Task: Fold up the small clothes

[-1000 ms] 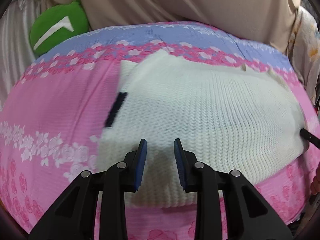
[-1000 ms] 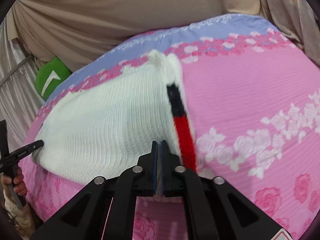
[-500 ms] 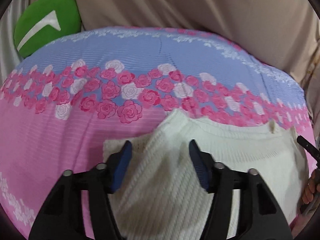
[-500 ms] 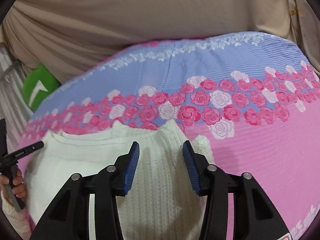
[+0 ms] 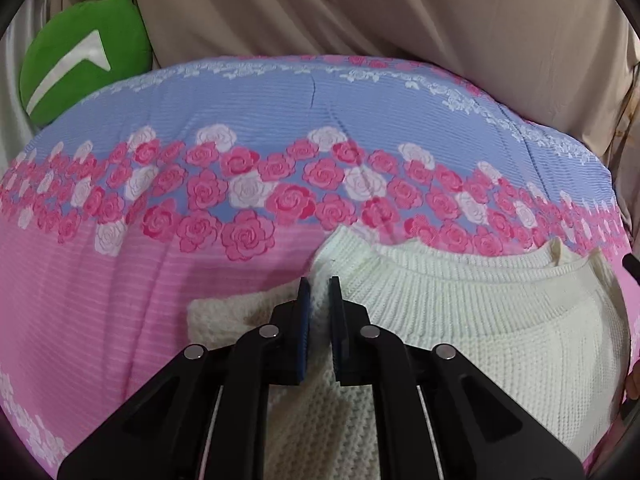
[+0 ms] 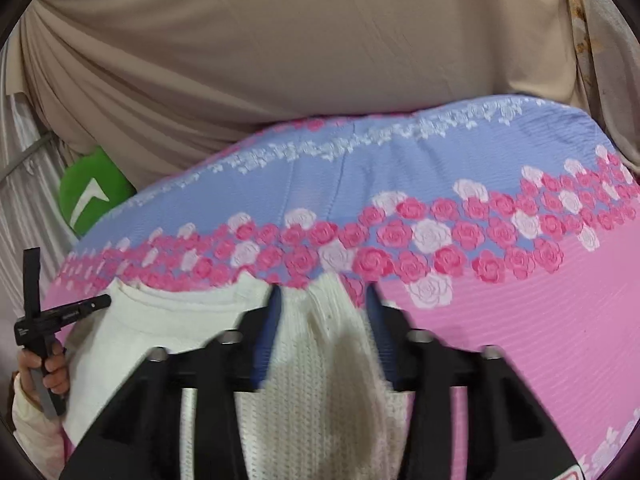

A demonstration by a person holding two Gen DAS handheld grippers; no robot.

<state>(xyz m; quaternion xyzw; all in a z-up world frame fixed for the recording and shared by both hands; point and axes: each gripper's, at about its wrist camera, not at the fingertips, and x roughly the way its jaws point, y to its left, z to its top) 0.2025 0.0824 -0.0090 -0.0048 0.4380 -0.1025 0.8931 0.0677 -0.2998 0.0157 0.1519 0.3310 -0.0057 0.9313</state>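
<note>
A cream knitted sweater (image 5: 472,320) lies flat on the pink and blue rose bedspread (image 5: 248,120), neckline toward the far side. My left gripper (image 5: 318,284) is shut on the sweater's left shoulder, knit pinched between the blue pads. In the right wrist view the sweater (image 6: 176,332) lies under my right gripper (image 6: 322,300), which is open with its jaws on either side of the right shoulder. The frame is blurred by motion. The left gripper's handle (image 6: 60,314) and the hand holding it show at the left.
A green cushion with a white mark (image 5: 80,56) sits at the bed's far left corner. Beige draped cloth (image 5: 360,12) hangs behind the bed. The bedspread (image 6: 540,320) stretches bare to the right of the sweater.
My left gripper has closed on the sweater's left shoulder. My right gripper has edged forward around the right shoulder and stays open.
</note>
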